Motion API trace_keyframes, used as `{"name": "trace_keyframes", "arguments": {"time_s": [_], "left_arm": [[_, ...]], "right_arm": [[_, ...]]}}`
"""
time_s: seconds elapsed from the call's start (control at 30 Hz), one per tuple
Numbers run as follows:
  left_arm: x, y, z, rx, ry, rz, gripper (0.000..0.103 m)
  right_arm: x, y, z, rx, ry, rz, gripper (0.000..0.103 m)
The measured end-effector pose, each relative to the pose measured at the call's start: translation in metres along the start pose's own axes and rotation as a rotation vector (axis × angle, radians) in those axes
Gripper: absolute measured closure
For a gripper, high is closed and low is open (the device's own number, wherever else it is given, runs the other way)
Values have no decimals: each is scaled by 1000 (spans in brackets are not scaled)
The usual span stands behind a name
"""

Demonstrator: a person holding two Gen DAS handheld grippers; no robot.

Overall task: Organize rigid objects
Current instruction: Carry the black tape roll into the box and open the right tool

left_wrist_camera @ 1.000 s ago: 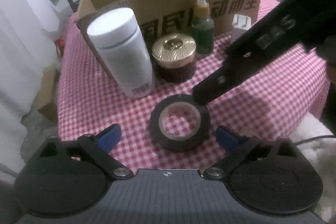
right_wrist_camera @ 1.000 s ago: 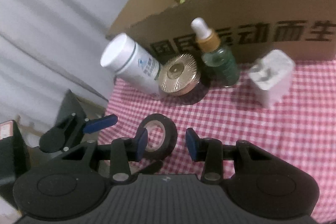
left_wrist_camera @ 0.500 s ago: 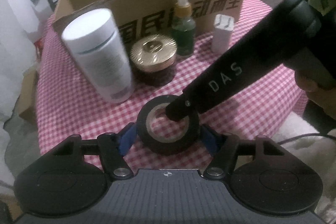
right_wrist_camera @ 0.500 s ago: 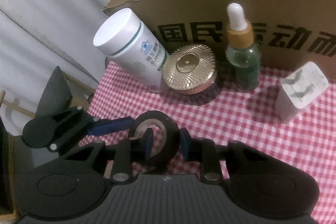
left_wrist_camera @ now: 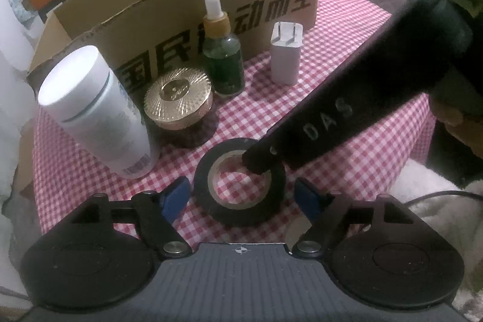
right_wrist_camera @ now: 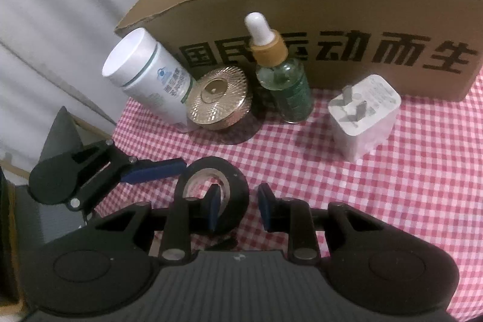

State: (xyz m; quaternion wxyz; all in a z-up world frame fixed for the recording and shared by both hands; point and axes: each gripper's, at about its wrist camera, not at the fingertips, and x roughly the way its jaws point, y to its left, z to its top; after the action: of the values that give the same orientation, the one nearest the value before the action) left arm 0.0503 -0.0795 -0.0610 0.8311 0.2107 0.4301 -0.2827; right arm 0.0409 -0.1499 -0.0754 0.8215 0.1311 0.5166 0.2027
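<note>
the black roll of electrical tape [left_wrist_camera: 240, 181] lies flat on the desk's red-and-white checked cloth [left_wrist_camera: 347, 168], in front of a row of things standing along a brown cardboard box [left_wrist_camera: 187, 20] printed with black characters.

the left claw [left_wrist_camera: 241, 198] straddles the roll from outside, its blue pads [left_wrist_camera: 173, 196] just clear of the black rim on either side; its jaws have just eased a little wider, and it holds nothing.

the right claw [right_wrist_camera: 237, 205] reaches in from the right with one blue pad inside the roll's hole and the other outside the wall. its jaws are narrow, though whether the pads actually press on the tape wall cannot be told.

behind the roll stand a white cylindrical bottle [left_wrist_camera: 93, 110], a round jar with a ribbed gold lid [left_wrist_camera: 178, 95], a green glass dropper bottle [left_wrist_camera: 223, 59] with a white bulb, and a white plug adapter [left_wrist_camera: 285, 53], prongs up. each is apart from the roll.
</note>
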Motion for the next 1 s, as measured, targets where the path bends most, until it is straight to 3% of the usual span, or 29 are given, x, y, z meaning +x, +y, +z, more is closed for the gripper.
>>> {"name": "trace_keyframes", "arguments": {"time_s": [0.17,0.37,0.57,0.83,1.0], "left_arm": [[-3,0,0,-12,-4,3,36],[-8,0,-3,-24,-9,7,37],[-17,1,0,-44,-32,9,37],[-76,-2,24,-13,-186,94,37],[-107,12,66,20,-276,151,37]], "right_arm": [[7,16,-3,-84,-14,-23,74],[7,18,-6,-101,-37,-37,82],[-5,16,-10,-92,-69,-37,82],[-64,40,-2,-167,-217,-51,83],[-111,54,32,-251,-340,-60,82]]}}
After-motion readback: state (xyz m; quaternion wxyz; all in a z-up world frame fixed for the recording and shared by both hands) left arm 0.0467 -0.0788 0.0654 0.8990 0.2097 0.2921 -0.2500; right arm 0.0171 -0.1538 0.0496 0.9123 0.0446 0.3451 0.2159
